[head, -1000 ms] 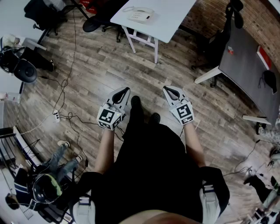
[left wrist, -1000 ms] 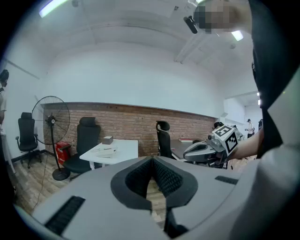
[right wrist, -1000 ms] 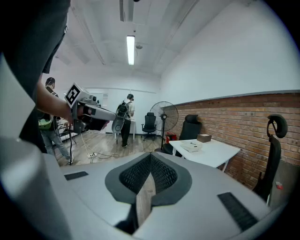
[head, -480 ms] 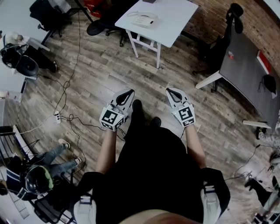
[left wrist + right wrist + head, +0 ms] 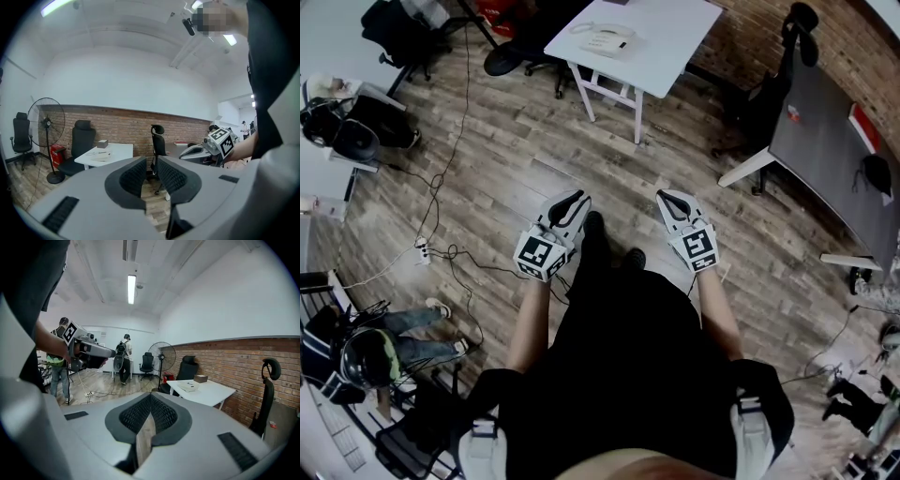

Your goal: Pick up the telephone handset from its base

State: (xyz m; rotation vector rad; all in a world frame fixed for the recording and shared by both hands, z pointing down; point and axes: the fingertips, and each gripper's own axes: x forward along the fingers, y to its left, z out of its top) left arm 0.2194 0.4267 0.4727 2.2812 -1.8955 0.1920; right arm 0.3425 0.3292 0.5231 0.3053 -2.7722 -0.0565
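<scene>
The white telephone, handset resting on its base, lies on a white table far ahead across the wooden floor. It also shows small in the left gripper view as the telephone and in the right gripper view as the telephone. Both grippers hang in front of the person, well short of the table. The left gripper has just been opening its jaws; a narrow gap shows with nothing between the pads. The right gripper is shut and empty, its pads meeting at the tip.
Black office chairs stand left of the table, and another chair beside a grey desk at right. Cables trail over the floor at left. A small box sits on the table. A standing fan and people are around.
Both grippers keep almost the same place in front of the person. The view has shifted slightly, so the table sits a little further right. A person at lower left has moved.
</scene>
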